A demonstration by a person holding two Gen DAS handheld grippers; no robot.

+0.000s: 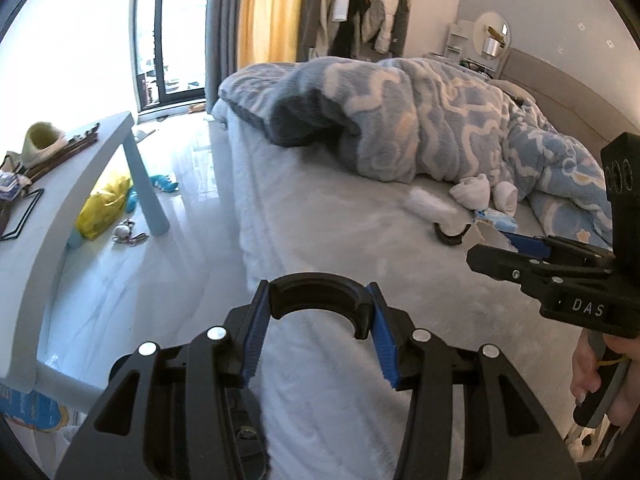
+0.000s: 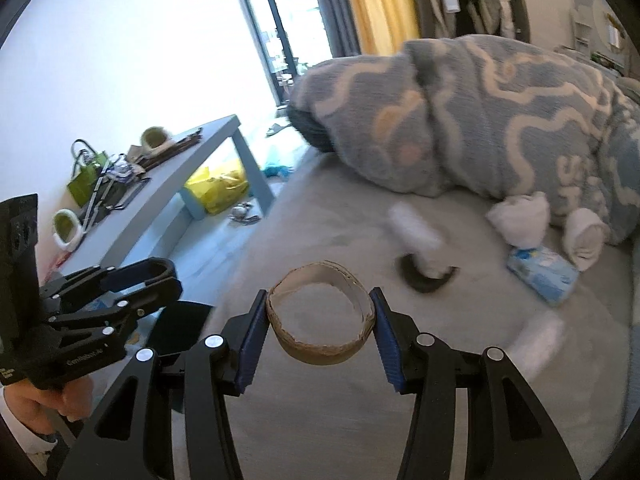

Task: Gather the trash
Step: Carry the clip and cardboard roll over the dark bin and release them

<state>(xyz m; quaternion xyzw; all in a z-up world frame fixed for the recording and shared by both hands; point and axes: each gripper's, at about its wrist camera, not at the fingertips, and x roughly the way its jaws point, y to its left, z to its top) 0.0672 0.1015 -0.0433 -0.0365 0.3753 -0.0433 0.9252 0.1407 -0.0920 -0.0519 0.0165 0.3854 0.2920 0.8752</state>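
Grey bedding of the bed [image 1: 320,216] fills the middle of both views, with a blue patterned blanket [image 1: 420,120] heaped at upper right and a pale blue worktop [image 1: 52,208] at left. Left tongs [image 1: 318,334] clamp a black curved plastic piece [image 1: 316,298] at lower centre. Right tongs [image 2: 320,332] grip a cardboard tape core [image 2: 322,316], while a tissue pack [image 2: 542,276] and another black curved piece [image 2: 424,276] lie on the bed at right.

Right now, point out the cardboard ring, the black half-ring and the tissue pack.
cardboard ring [image 2: 322,350]: right wrist view, front outer wall.
black half-ring [image 1: 318,282]: left wrist view, top of its arc.
tissue pack [image 2: 544,272]: right wrist view, top face of the wrapper.
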